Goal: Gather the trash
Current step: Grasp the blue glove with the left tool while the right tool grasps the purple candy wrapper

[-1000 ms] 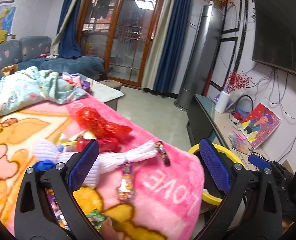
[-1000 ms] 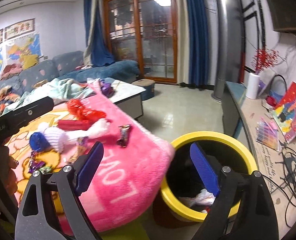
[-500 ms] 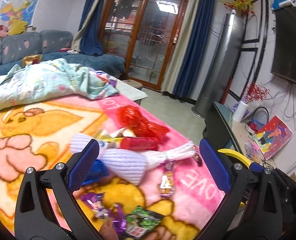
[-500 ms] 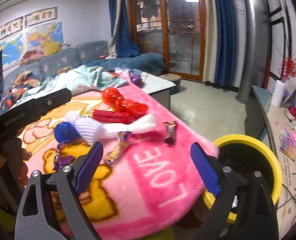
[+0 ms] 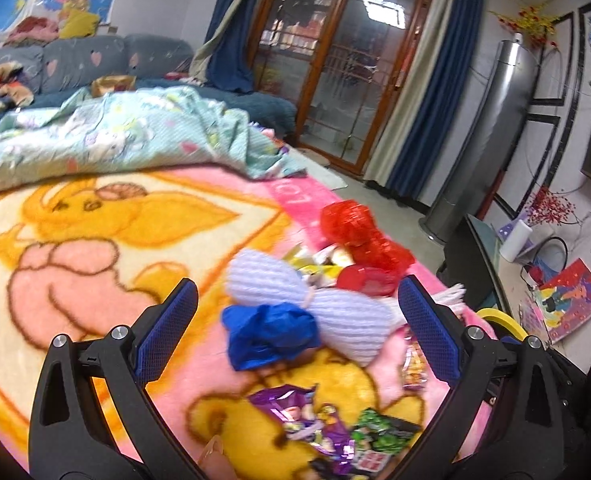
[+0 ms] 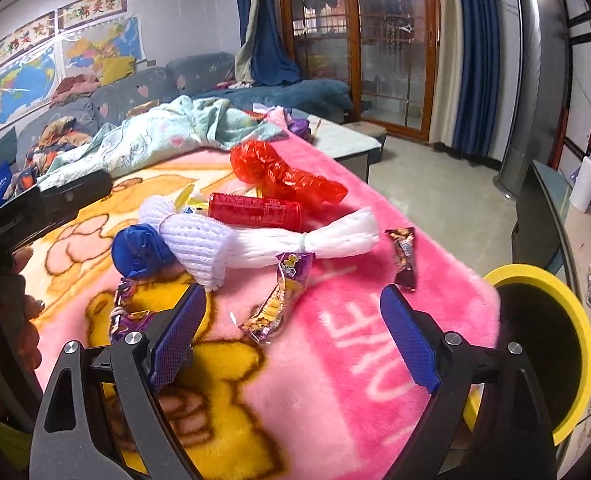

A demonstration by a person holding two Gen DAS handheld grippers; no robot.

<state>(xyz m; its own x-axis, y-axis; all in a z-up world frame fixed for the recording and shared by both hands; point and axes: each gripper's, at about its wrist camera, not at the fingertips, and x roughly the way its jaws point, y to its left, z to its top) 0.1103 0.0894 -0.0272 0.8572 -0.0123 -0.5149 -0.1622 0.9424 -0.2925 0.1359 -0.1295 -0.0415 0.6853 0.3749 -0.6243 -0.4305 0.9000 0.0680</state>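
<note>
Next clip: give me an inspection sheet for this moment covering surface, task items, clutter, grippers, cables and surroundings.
Surface: pink cartoon blanket, rumpled teal quilt behind.
Job's things: red cellophane, red tube, white foam net, blue wad, purple snack wrapper, dark candy wrapper; yellow-rimmed bin beside the blanket edge.
Clutter: clothes on sofa.
Grippers: left gripper and right gripper open, empty.
Cables: tangle by wall.
Surroundings: glass doors, blue curtains.

Fluffy plush blanket [image 6: 335, 360], glossy crinkled red plastic wrap [image 6: 283, 176] (foil-shiny snack wrappers [image 6: 279, 296] nearby)
</note>
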